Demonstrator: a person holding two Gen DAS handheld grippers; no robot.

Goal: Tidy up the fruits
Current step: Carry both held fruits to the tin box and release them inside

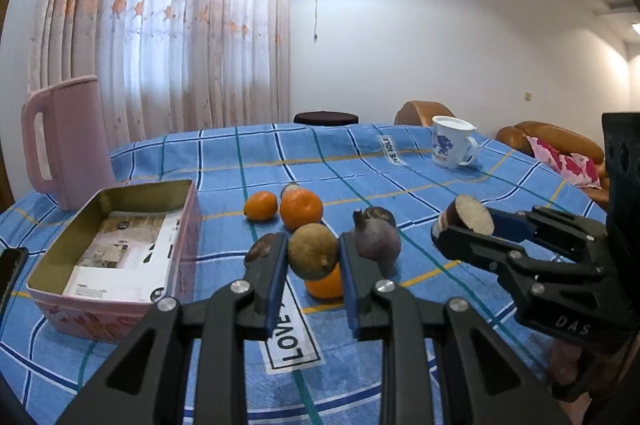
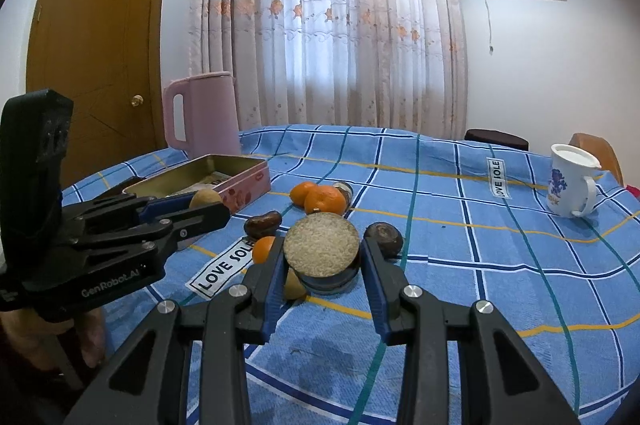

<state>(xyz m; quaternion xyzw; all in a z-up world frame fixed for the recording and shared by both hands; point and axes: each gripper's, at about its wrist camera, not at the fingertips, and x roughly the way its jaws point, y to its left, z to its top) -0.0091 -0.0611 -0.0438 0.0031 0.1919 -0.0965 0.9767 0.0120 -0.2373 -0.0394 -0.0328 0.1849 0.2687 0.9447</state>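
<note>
My left gripper (image 1: 313, 257) is shut on a brownish-green round fruit (image 1: 313, 251) and holds it above the blue cloth; it also shows in the right wrist view (image 2: 205, 200). My right gripper (image 2: 322, 257) is shut on a cut purple root with a pale face (image 2: 321, 245), also seen in the left wrist view (image 1: 470, 215). On the cloth lie two oranges (image 1: 301, 209), another orange (image 1: 326, 283) below the held fruit, a dark purple fruit (image 1: 376, 239) and a brown date-like piece (image 1: 260, 248). An open pink tin (image 1: 116, 253) stands to the left.
A pink jug (image 1: 66, 141) stands behind the tin. A white mug (image 1: 454, 141) stands at the far right of the table. A dark phone-like object (image 1: 10, 271) lies at the left edge. Sofas (image 1: 552, 141) stand beyond the table.
</note>
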